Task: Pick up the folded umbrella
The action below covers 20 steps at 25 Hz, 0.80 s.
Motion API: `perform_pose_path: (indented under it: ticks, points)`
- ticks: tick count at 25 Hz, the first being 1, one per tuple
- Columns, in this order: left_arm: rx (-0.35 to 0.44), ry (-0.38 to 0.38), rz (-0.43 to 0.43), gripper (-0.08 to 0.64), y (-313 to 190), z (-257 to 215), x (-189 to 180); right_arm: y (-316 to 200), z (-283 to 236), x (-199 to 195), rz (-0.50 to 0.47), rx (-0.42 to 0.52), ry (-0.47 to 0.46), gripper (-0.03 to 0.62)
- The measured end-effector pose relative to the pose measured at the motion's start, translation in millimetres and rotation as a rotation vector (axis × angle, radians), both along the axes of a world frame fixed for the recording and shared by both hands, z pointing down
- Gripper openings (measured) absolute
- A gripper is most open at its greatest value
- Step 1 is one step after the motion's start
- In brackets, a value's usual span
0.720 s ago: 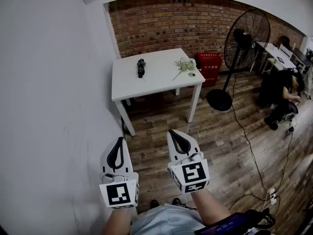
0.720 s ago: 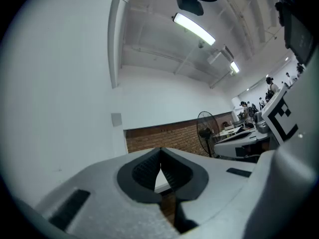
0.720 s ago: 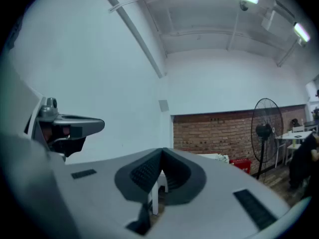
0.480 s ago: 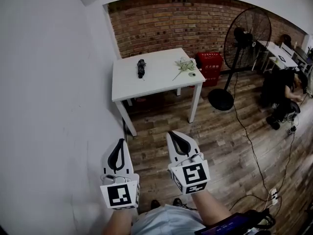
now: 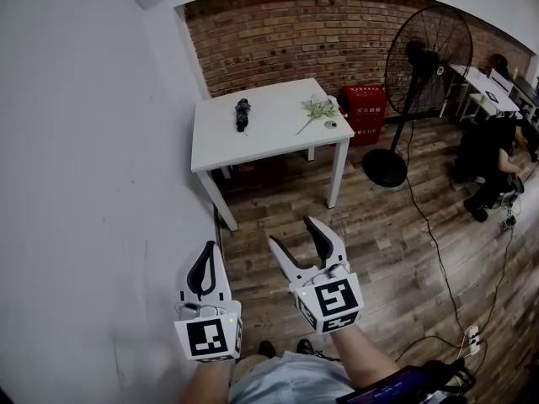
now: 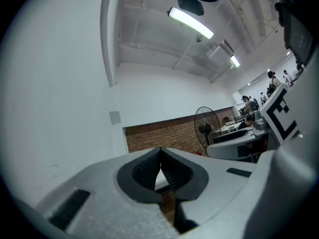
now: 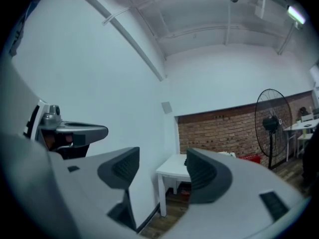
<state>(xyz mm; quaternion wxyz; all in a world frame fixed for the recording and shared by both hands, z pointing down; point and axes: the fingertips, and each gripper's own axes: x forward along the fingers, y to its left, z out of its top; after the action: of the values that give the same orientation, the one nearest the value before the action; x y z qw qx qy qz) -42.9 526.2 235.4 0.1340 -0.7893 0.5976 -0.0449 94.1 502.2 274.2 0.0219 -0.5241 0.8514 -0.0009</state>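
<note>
The folded umbrella (image 5: 242,114) lies on the white surface (image 5: 278,139) ahead. The left gripper (image 5: 207,247) is pressed together; the right gripper (image 5: 292,232) is spread, holding nothing.

A white table (image 5: 278,137) stands on plank floor (image 5: 379,251) before a brick wall (image 5: 286,36), with a pedestal fan (image 5: 428,49) and seemingly a desk (image 5: 484,87) beyond.

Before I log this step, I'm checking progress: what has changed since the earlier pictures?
The right claw opened: its jaws, together earlier, now stand apart with nothing between them. Nothing was taken hold of. The left claw stays shut and empty, and the folded umbrella still lies untouched on the white table.
</note>
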Motion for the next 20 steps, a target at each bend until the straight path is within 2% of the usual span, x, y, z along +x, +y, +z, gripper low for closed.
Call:
perform_pose_path:
  ticks: [4, 11, 20]
  points:
    - [-0.016, -0.001, -0.015, 0.006, -4, 4, 6, -8, 4, 5, -0.008, -0.015, 0.004, 0.301]
    - [-0.037, 0.018, -0.041, 0.006, -30, 19, -8, -36, 17, -3, -0.015, -0.03, 0.03, 0.298]
    - [-0.066, 0.034, -0.031, 0.006, -108, 41, -24, -107, 40, -16, -0.006, -0.062, 0.053, 0.293]
